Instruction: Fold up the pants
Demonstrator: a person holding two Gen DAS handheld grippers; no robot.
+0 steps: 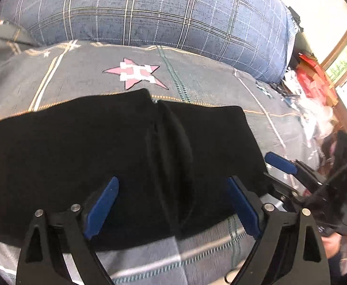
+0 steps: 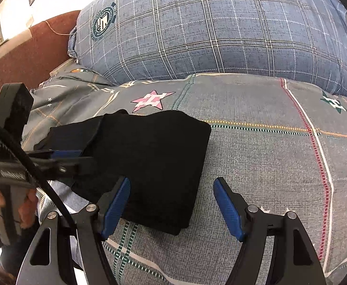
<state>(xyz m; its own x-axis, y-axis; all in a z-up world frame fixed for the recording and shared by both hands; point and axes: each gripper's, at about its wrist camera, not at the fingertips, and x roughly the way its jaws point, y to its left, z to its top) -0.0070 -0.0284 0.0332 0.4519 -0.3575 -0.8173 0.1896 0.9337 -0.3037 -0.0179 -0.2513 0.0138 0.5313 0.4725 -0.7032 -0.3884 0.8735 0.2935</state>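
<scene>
Bedding covers the bed (image 2: 256,156): a grey patterned sheet, with a blue plaid pillow (image 2: 221,30) behind. Folded black pants (image 2: 154,161) are laid flat on the sheet. Left gripper (image 1: 173,199) jaws are spread wide above the pants; right gripper (image 2: 171,204) jaws are apart over their near right corner.

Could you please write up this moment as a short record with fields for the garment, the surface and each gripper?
garment: black pants, folded into a compact stack
surface: grey patterned bedspread, blue plaid pillow behind
left gripper: open, jaws astride the pants
right gripper: open, at the stack's near right corner
</scene>
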